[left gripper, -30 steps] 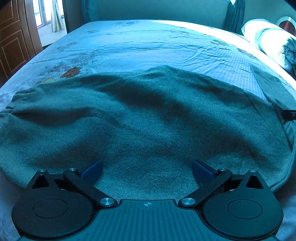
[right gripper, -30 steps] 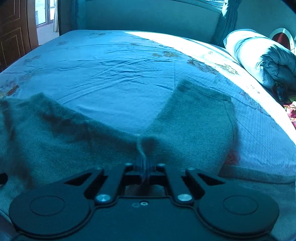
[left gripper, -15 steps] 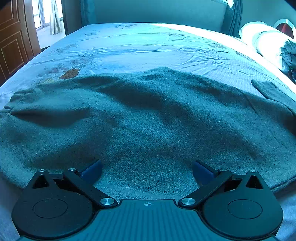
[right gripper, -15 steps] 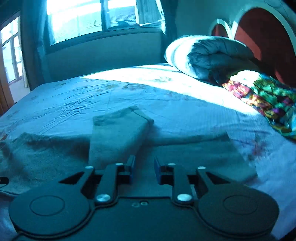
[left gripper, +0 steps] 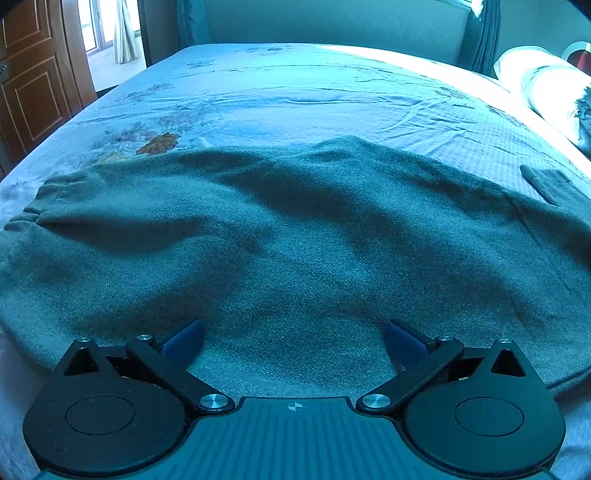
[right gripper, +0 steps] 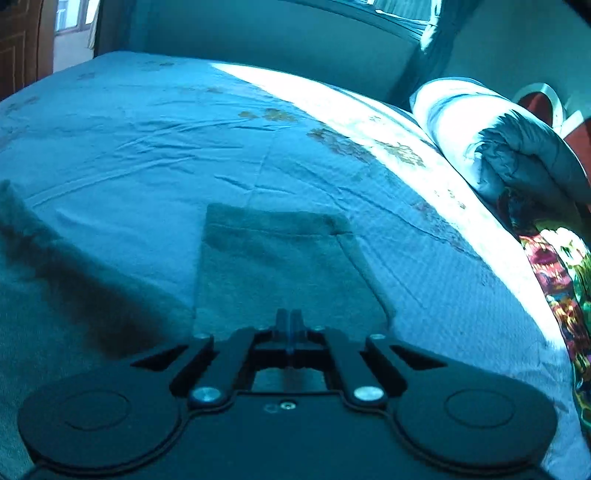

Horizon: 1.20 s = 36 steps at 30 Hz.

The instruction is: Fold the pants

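Note:
Grey-green knit pants (left gripper: 295,240) lie spread on the bed. In the left wrist view they fill the foreground, with the waistband gathered at the far left. My left gripper (left gripper: 293,338) is open, its fingers wide apart just above the near part of the fabric, holding nothing. In the right wrist view one pant leg (right gripper: 280,266) lies flat and points away, with its hem at the far end. My right gripper (right gripper: 290,321) is shut, its fingers pressed together above the near end of that leg. No fabric shows between them.
The bed sheet (left gripper: 314,99) is light blue with flower prints. A rolled duvet (right gripper: 517,155) and a colourful blanket (right gripper: 561,266) lie along the right side. A wooden door (left gripper: 33,81) stands at the far left, and a padded bed end (left gripper: 332,22) rises behind.
My right gripper let go of the pinched pant fabric, opened while swinging right, then shut empty and swung back over the now flat leg. The left gripper stayed open, almost still.

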Motion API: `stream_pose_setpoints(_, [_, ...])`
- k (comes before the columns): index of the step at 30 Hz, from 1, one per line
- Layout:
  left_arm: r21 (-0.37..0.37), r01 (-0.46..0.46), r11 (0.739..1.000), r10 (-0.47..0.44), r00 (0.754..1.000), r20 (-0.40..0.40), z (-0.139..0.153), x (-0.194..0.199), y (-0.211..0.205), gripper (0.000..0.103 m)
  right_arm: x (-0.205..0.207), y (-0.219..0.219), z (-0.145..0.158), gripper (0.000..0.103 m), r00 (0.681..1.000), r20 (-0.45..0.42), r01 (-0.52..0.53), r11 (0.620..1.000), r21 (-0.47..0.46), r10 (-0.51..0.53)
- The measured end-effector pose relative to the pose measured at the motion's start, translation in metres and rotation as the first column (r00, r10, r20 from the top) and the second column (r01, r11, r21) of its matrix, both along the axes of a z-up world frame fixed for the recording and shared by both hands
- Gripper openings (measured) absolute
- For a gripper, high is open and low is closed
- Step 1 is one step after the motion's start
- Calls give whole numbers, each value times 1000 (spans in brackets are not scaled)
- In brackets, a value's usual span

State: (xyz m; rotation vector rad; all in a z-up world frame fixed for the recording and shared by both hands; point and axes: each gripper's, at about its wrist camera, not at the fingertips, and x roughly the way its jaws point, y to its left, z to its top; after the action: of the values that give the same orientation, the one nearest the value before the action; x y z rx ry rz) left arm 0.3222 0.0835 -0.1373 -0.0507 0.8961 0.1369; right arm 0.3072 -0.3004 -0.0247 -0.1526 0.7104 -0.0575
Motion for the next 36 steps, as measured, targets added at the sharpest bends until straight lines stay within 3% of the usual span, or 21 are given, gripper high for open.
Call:
stream_pose_setpoints(3, [5, 0, 1000, 0, 1000, 9, -2, -1, -1, 103, -59, -62, 16, 0, 982, 88, 157, 980, 121, -168])
stream_pose_setpoints(5, [11, 1, 1000, -1, 1000, 17, -3, -1, -2, 103, -81, -81, 14, 0, 975, 111, 174, 972, 160, -193])
stream_pose_setpoints(6, [10, -3, 1000, 3, 1000, 19, -3, -2, -2, 103, -84, -77, 13, 1, 979, 115, 150, 976, 160, -170])
stream_pose_setpoints(7, [8, -8, 1000, 7, 1000, 20, -2, -2, -2, 103, -79, -64, 15, 14, 990, 103, 81, 985, 150, -97])
stream_pose_setpoints(9, [5, -20, 1000, 20, 1000, 24, 0, -3, -2, 103, -67, -32, 19, 20, 992, 123, -23, 990, 136, 7])
stream_pose_setpoints(13, [45, -108, 993, 105, 993, 52, 7, -8, 12, 103, -34, 44, 17, 19, 980, 102, -173, 985, -11, 173])
stream_pose_setpoints(16, [48, -153, 987, 151, 987, 45, 5, -10, 36, 103, 2, 80, -2, 20, 980, 2, -196, 974, -114, 197])
stream_pose_setpoints(21, [59, -131, 990, 129, 991, 26, -2, -9, 47, 103, 50, 101, -45, 21, 966, -191, -214, 953, -213, 174])
stream_pose_setpoints(22, [59, -131, 990, 130, 991, 25, -2, -8, 47, 103, 54, 101, -51, 16, 963, -198, -224, 947, -229, 180])
stream_pose_setpoints(23, [58, -133, 989, 131, 991, 24, -3, -7, 47, 103, 55, 96, -50, 4, 966, -197, -209, 953, -219, 166])
stream_pose_setpoints(25, [52, -133, 990, 132, 991, 24, -4, -7, 47, 103, 50, 76, -31, 0, 983, -142, -142, 976, -167, 119])
stream_pose_setpoints(27, [45, -126, 991, 125, 992, 27, -4, -8, 49, 103, 24, 46, 1, 0, 998, -20, -63, 993, -104, 61])
stream_pose_setpoints(30, [38, -123, 992, 122, 992, 34, -6, -10, 49, 103, -41, -29, 38, 0, 989, 111, 91, 991, 96, -101])
stream_pose_setpoints(32, [43, -124, 991, 122, 992, 38, -6, -10, 48, 103, -83, -83, 36, 0, 966, 112, 199, 945, 258, -234])
stream_pose_setpoints(34, [43, -125, 991, 124, 992, 40, -6, -11, 48, 103, -123, -137, 9, 0, 935, 50, 295, 846, 444, -352])
stream_pose_setpoints(36, [44, -126, 991, 124, 991, 40, -5, -12, 48, 103, -143, -168, -26, 2, 910, -46, 364, 741, 564, -412])
